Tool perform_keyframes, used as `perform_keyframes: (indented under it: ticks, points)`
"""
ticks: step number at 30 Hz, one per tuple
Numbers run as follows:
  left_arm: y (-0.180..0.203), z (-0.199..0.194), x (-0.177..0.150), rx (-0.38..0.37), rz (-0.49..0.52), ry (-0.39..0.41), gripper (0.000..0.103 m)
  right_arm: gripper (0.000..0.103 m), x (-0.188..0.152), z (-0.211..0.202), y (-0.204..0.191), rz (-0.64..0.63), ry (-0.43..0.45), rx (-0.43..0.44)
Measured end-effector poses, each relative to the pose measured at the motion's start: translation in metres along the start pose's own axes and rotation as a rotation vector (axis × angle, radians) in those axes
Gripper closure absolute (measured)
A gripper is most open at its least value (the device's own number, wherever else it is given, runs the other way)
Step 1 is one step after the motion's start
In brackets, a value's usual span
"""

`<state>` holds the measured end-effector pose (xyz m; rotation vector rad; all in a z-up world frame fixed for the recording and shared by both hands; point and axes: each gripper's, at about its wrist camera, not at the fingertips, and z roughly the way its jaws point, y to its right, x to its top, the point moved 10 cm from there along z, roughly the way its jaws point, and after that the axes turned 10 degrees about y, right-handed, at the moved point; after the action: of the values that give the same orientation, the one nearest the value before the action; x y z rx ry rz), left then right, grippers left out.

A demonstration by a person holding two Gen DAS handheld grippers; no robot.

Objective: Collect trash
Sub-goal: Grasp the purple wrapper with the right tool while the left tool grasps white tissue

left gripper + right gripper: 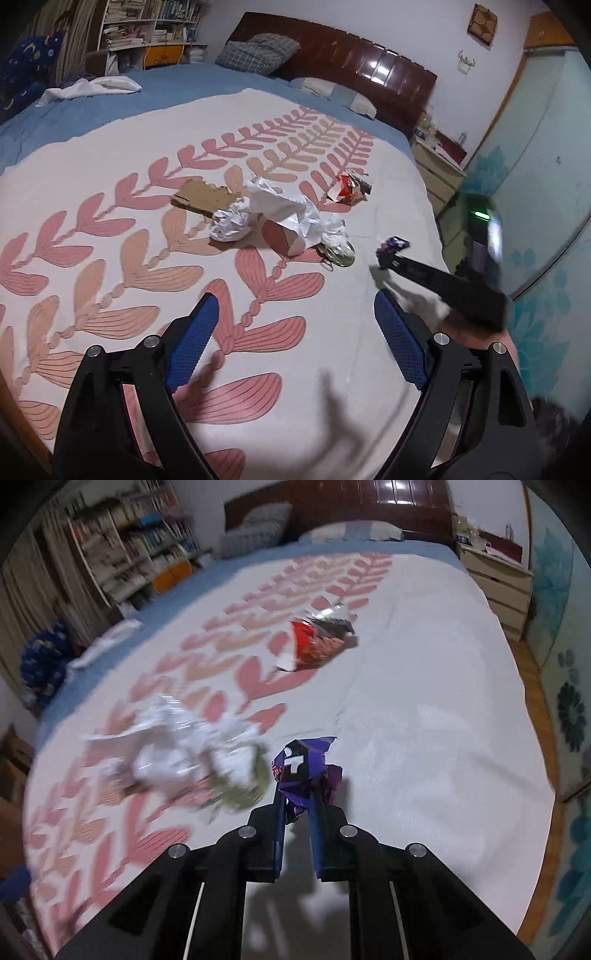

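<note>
Right gripper [299,805]: we had it clamped on the purple wrapper [303,768], just above the bedspread [424,738].
Left gripper [295,332]: we held its jaws wide, nothing between.
Paper pile [280,218]: mid-bed.

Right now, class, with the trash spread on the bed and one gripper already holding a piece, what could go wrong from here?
1. The right gripper pinches only the lower part of the purple wrapper; the crumpled foil might slip out when lifted.
2. The white crumpled paper overlaps the torn cardboard, so the open left gripper may drag both.
3. The red snack bag lies further off and could be missed.
</note>
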<state>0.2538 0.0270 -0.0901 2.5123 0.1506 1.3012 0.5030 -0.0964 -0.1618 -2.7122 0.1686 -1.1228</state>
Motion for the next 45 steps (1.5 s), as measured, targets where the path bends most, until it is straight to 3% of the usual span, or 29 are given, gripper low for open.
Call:
perform_keyframes:
  ticks: [6, 9, 11, 14, 18, 21, 23, 24, 25, 26, 32, 38, 41, 45]
  points:
    - [0.015, 0.023, 0.001, 0.018, 0.06, -0.023, 0.017, 0.09, -0.011, -0.082, 0.003, 0.107, 0.063, 0.09]
    - [0.02, 0.048, 0.011, -0.039, 0.022, -0.036, 0.017, 0.09, -0.022, -0.126, 0.01, 0.087, 0.118, 0.078]
    - [0.016, 0.072, 0.018, -0.036, -0.026, -0.051, 0.017, 0.09, -0.03, -0.138, 0.018, 0.126, 0.116, 0.077]
    - [0.004, 0.111, 0.028, -0.012, -0.163, -0.093, 0.017, 0.09, -0.046, -0.14, 0.022, 0.157, 0.072, 0.092]
    - [-0.017, 0.14, 0.049, 0.127, -0.19, -0.065, 0.017, 0.09, -0.042, -0.135, 0.018, 0.14, 0.074, 0.108]
    - [-0.03, 0.164, 0.051, 0.135, -0.313, -0.098, 0.018, 0.09, -0.038, -0.134, 0.019, 0.181, 0.072, 0.132]
    - [-0.032, 0.169, 0.049, 0.124, -0.334, -0.101, 0.019, 0.09, -0.032, -0.132, 0.013, 0.172, 0.073, 0.152]
    - [-0.031, 0.168, 0.047, 0.113, -0.339, -0.098, 0.03, 0.09, -0.032, -0.135, 0.012, 0.162, 0.075, 0.159]
    - [-0.03, 0.166, 0.043, 0.093, -0.352, -0.111, 0.046, 0.09, -0.031, -0.137, 0.011, 0.155, 0.077, 0.165]
    - [-0.028, 0.164, 0.038, 0.071, -0.367, -0.126, 0.053, 0.09, -0.03, -0.141, 0.012, 0.153, 0.082, 0.171]
    - [-0.017, 0.11, 0.022, 0.062, -0.357, -0.073, 0.063, 0.09, -0.026, -0.165, 0.025, 0.191, 0.123, 0.194]
    - [0.012, -0.003, 0.035, 0.033, -0.291, 0.055, 0.063, 0.09, -0.045, -0.244, 0.063, 0.232, 0.208, 0.189]
    - [0.053, -0.053, 0.036, -0.027, -0.226, 0.072, 0.063, 0.09, -0.067, -0.294, 0.099, 0.256, 0.233, 0.148]
    - [0.159, -0.087, 0.018, -0.179, -0.069, 0.02, 0.063, 0.09, -0.118, -0.375, 0.178, 0.228, 0.252, -0.011]
